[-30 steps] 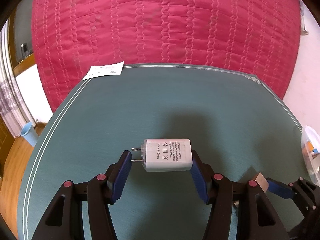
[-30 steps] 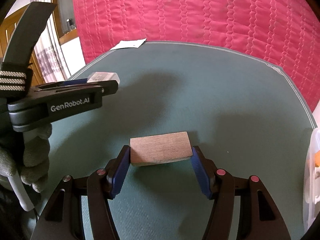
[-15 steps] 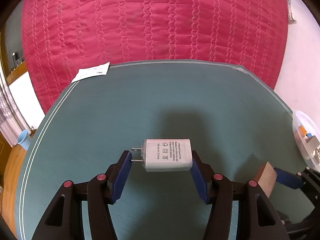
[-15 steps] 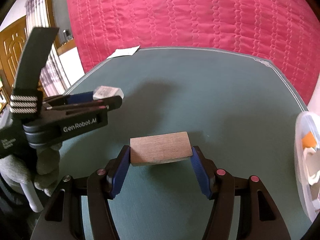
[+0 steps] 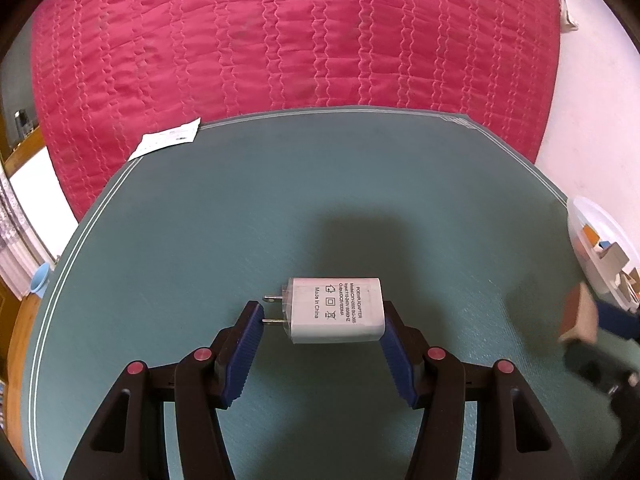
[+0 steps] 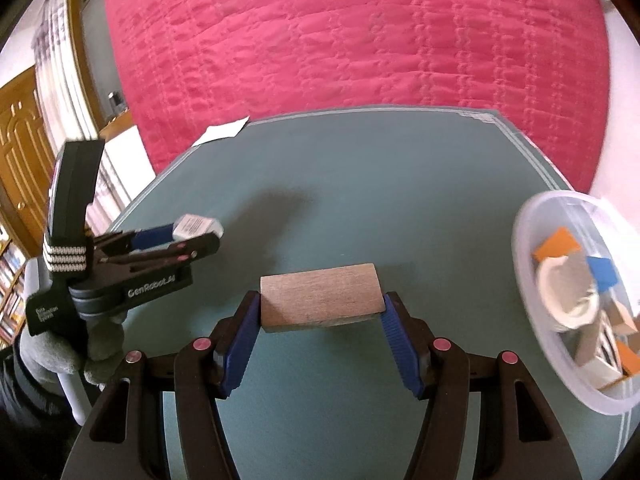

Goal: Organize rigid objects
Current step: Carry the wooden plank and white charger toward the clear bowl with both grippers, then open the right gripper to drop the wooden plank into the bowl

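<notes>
My left gripper [image 5: 322, 316] is shut on a white power adapter [image 5: 334, 310], prongs pointing left, held above the teal table [image 5: 280, 200]. My right gripper [image 6: 320, 306] is shut on a wooden block [image 6: 320, 296], also held above the table. In the right wrist view the left gripper [image 6: 188, 236] appears at the left with the adapter [image 6: 196, 226] in it. In the left wrist view the right gripper and block [image 5: 578, 316] show blurred at the right edge.
A clear plastic tub [image 6: 536, 332] with several blocks and a tape roll sits at the table's right edge; it also shows in the left wrist view [image 5: 580, 216]. A white paper slip [image 5: 168, 140] lies at the far left corner. A red quilted bed [image 5: 300, 40] lies behind.
Both grippers have turned and moved right towards the tub, which now shows larger in both views. Each grip is unchanged.
</notes>
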Demonstrator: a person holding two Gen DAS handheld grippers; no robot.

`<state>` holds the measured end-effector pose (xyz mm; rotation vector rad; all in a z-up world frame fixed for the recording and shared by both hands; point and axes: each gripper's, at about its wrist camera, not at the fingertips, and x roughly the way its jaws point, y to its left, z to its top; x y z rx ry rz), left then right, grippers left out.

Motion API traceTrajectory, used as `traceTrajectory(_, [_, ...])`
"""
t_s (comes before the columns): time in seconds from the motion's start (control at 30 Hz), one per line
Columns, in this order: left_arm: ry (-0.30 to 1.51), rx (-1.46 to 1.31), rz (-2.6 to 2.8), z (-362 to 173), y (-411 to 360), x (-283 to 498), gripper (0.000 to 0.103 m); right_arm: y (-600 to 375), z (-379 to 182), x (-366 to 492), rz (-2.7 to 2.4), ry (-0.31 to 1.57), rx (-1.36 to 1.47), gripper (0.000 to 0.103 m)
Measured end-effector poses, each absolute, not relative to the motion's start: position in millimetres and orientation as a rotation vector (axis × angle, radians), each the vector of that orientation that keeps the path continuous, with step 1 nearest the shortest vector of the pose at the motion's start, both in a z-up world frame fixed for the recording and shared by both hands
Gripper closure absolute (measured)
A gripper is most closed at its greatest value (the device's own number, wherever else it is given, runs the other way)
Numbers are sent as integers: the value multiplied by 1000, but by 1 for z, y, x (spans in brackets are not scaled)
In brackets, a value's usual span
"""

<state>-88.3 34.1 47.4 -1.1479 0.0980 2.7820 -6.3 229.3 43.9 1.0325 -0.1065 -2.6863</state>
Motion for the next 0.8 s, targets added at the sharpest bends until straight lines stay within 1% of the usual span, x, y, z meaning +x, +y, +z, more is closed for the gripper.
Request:
traceTrajectory(0.23, [111,-1154,2757,46,46,-81,42,273,63,5,-2792,-176,986,41])
traceTrajectory(0.53, [138,-1152,2722,46,64,-72,42,345,78,21,-2970,-336,957,41])
traceTrajectory(0.8, [149,-1155,2695,46,75,-69,42,397,79,31,-3072,-467,954,41])
